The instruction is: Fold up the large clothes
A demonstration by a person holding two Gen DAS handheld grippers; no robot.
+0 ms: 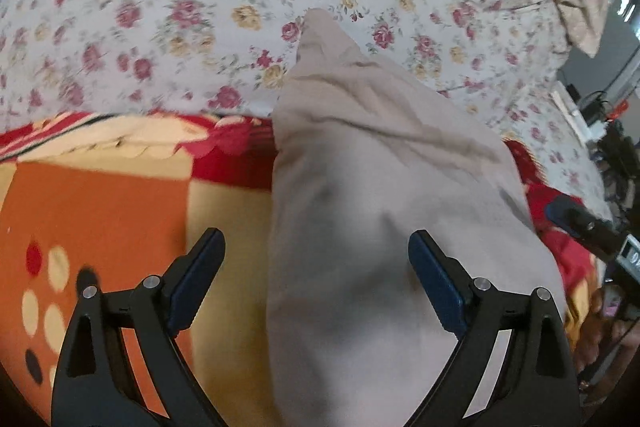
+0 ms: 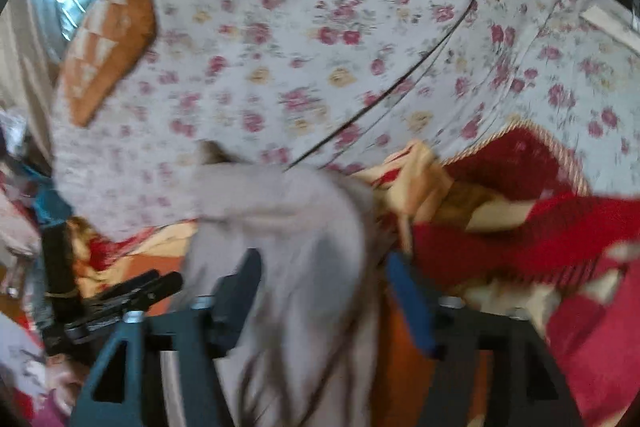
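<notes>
A beige garment (image 1: 360, 187) lies lengthwise across an orange, red and cream blanket (image 1: 104, 211) and onto the floral bedsheet (image 1: 160, 7) beyond. The left gripper (image 1: 316, 247) hangs over its near end, tilted steeply down, jaws spread wide and clear of the cloth. The right gripper (image 2: 320, 267) points down more shallowly; the same garment (image 2: 288, 227) runs between its parted jaws, but blur hides any contact.
</notes>
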